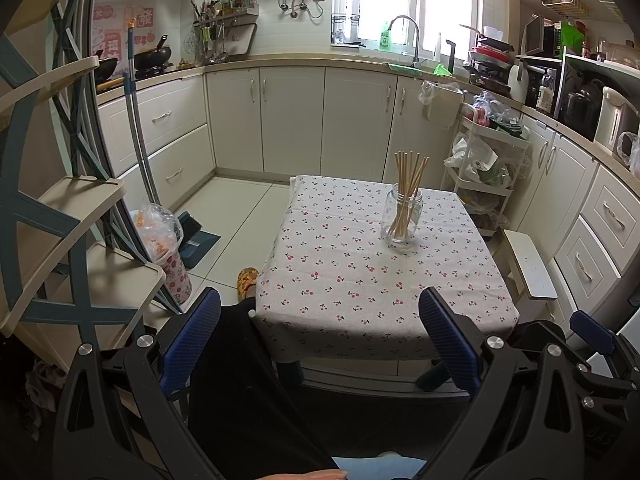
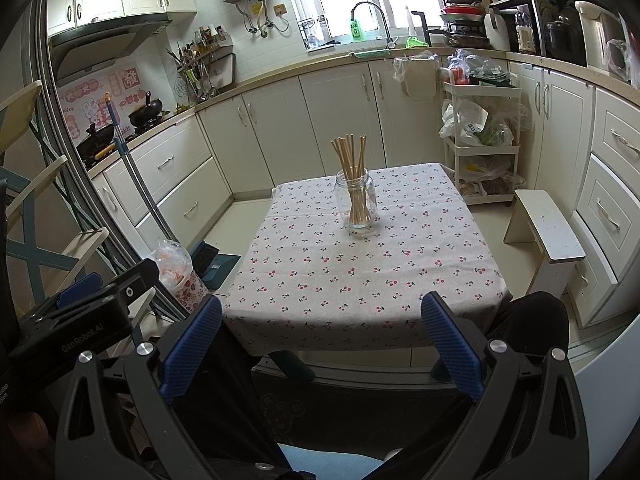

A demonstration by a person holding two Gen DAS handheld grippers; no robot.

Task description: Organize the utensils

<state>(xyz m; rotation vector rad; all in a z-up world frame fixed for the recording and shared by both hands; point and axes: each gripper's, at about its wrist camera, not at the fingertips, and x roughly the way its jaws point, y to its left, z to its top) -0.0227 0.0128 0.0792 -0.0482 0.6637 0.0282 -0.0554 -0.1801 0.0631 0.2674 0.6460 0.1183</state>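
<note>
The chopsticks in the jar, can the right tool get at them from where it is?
Probably yes. The right tool is open and empty, the cloth-covered table between it and the glass jar is bare, and the chopsticks stick up well above the rim.

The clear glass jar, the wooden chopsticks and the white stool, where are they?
Clear glass jar [image 2: 356,206]: right wrist view, on its front wall.
Wooden chopsticks [image 2: 349,152]: right wrist view, on the upper sticks.
White stool [image 2: 550,228]: right wrist view, on its seat.
</note>
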